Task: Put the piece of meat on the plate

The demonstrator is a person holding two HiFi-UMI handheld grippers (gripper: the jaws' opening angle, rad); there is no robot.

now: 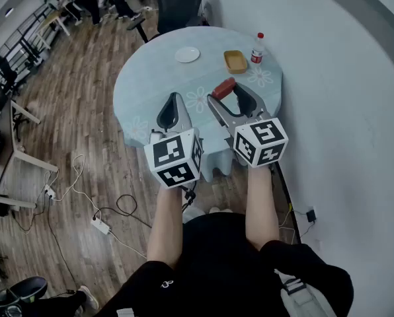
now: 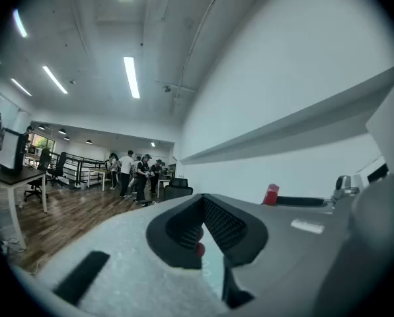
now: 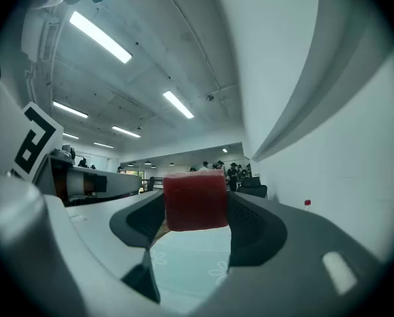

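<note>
A red block of meat [image 1: 223, 86] hangs above the round pale-blue table [image 1: 151, 78], clamped between the tips of my right gripper [image 1: 227, 91]. In the right gripper view the meat [image 3: 195, 201] fills the gap between both pads, and my right gripper [image 3: 196, 211] is shut on it. The white plate [image 1: 187, 54] lies empty at the table's far side, ahead and to the left of the meat. My left gripper [image 1: 173, 100] hovers over the table's near part, level, with its jaws together and nothing in them. In its own view my left gripper [image 2: 207, 233] shows only a thin slit.
A small yellow dish [image 1: 235, 61] and a red-capped bottle [image 1: 257, 47] stand at the table's far right, near the wall. A black office chair [image 1: 180, 5] stands behind the table. Cables and a power strip [image 1: 100, 225] lie on the wooden floor at the left.
</note>
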